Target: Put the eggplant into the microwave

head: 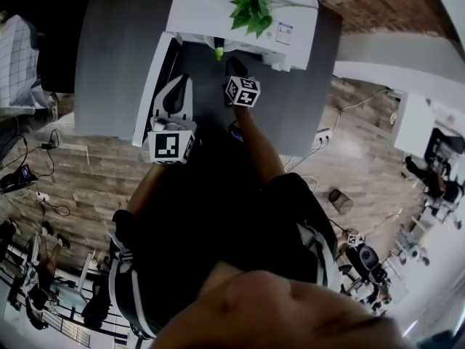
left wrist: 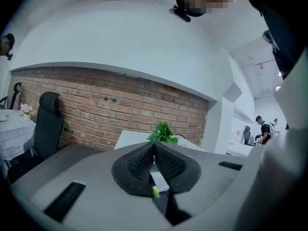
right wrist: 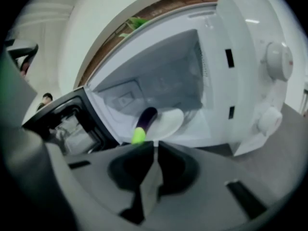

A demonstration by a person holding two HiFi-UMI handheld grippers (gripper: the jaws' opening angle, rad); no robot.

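Observation:
The purple eggplant [right wrist: 146, 120] lies inside the open white microwave [right wrist: 240, 71] on its white plate [right wrist: 169, 123], green stem end toward me. My right gripper [right wrist: 155, 147] hovers just outside the opening, jaws shut with nothing between them. From the head view, only the eggplant's green tip [head: 219, 51] shows at the mouth of the microwave [head: 211, 6], with the right gripper [head: 234, 66] just below it. My left gripper [head: 174, 97] is beside the swung-out door [head: 151, 86], shut and empty. In the left gripper view the left gripper [left wrist: 154, 144] points over the microwave; the green tip [left wrist: 155, 191] peeks below the pads.
A potted green plant [head: 251, 6] stands on the microwave's roof. The microwave sits on a grey table [head: 116, 49] against a brick wall [left wrist: 96, 105]. Two knobs [right wrist: 279, 61] are on its front panel, right of the opening. An office chair [left wrist: 48, 124] stands at the left.

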